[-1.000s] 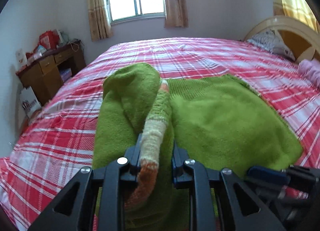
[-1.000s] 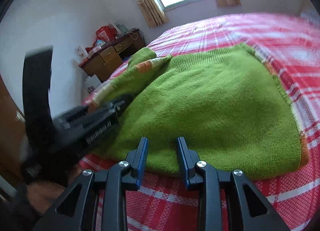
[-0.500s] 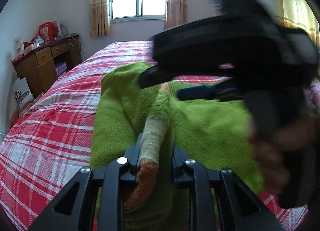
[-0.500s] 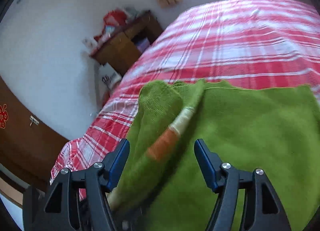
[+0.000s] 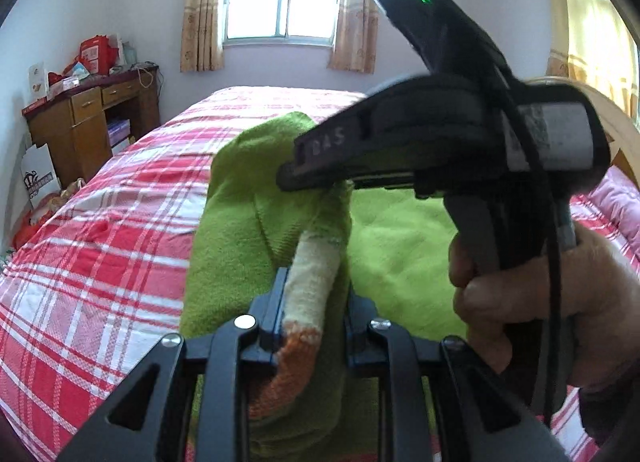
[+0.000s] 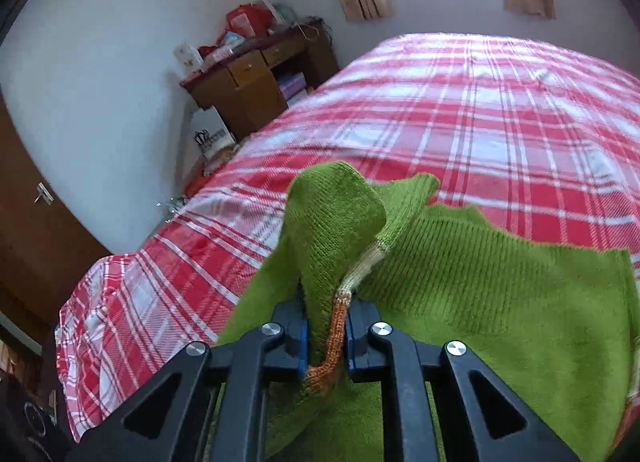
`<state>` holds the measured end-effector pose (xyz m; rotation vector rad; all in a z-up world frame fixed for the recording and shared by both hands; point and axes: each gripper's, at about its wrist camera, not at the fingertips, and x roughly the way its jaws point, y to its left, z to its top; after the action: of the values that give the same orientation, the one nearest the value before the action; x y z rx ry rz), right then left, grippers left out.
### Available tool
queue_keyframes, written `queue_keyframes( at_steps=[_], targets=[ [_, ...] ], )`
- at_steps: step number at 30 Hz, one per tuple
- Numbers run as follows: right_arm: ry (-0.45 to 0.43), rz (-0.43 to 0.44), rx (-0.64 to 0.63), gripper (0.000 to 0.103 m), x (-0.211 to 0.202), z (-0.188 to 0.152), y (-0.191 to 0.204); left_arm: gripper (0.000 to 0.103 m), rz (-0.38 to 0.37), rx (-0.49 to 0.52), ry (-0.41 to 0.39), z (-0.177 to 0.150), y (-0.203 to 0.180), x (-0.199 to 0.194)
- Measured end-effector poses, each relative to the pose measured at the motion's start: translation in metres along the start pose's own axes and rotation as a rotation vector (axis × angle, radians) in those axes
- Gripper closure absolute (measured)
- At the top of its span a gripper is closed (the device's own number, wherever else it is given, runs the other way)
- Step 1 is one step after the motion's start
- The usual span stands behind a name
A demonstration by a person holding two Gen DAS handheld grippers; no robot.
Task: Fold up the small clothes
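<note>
A green knitted sweater (image 5: 400, 246) lies on the red plaid bed (image 5: 120, 230). Its sleeve is lifted, ending in a cream and orange cuff (image 5: 316, 262). My left gripper (image 5: 314, 302) is shut on that cuff. Further up the same sleeve (image 6: 332, 230), my right gripper (image 6: 326, 314) has its jaws closing, and the blue pads press the green knit and orange band (image 6: 338, 326) between them. In the left wrist view the right gripper's black housing (image 5: 440, 142) and the hand (image 5: 540, 294) holding it cover the right side of the sweater.
A wooden desk (image 6: 260, 78) with clutter stands left of the bed under the window wall, a paper bag (image 6: 212, 134) leaning by it. A headboard (image 5: 616, 114) and a pink pillow (image 5: 616, 198) lie to the right. A brown door (image 6: 24, 222) is far left.
The right gripper left the sweater's near hem, swung over to the raised sleeve, opened wide around it and closed on it. The left gripper kept its hold on the cuff.
</note>
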<state>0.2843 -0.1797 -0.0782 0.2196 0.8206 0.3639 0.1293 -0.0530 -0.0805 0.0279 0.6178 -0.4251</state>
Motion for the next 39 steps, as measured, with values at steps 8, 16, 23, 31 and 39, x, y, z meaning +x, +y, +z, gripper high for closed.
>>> queue_keyframes(
  at_steps=[8,16,23,31,39],
  targets=[
    [-0.047,-0.003,0.023,0.09,-0.042,0.005,-0.035,0.08,-0.052,0.062,-0.016,0.019,-0.047,0.0],
    [-0.061,-0.036,0.08,0.09,-0.075,-0.006,-0.091,0.081,-0.095,0.125,-0.002,0.019,-0.101,0.016],
    [-0.058,-0.053,0.121,0.09,-0.091,-0.02,-0.129,0.081,-0.123,0.145,0.029,0.02,-0.126,0.026],
    [-0.075,-0.06,0.175,0.091,-0.107,-0.031,-0.165,0.081,-0.156,0.187,0.058,0.021,-0.148,0.037],
    [-0.018,-0.043,0.275,0.09,-0.087,-0.055,-0.21,0.079,-0.137,0.254,0.085,0.009,-0.158,0.048]
  ],
)
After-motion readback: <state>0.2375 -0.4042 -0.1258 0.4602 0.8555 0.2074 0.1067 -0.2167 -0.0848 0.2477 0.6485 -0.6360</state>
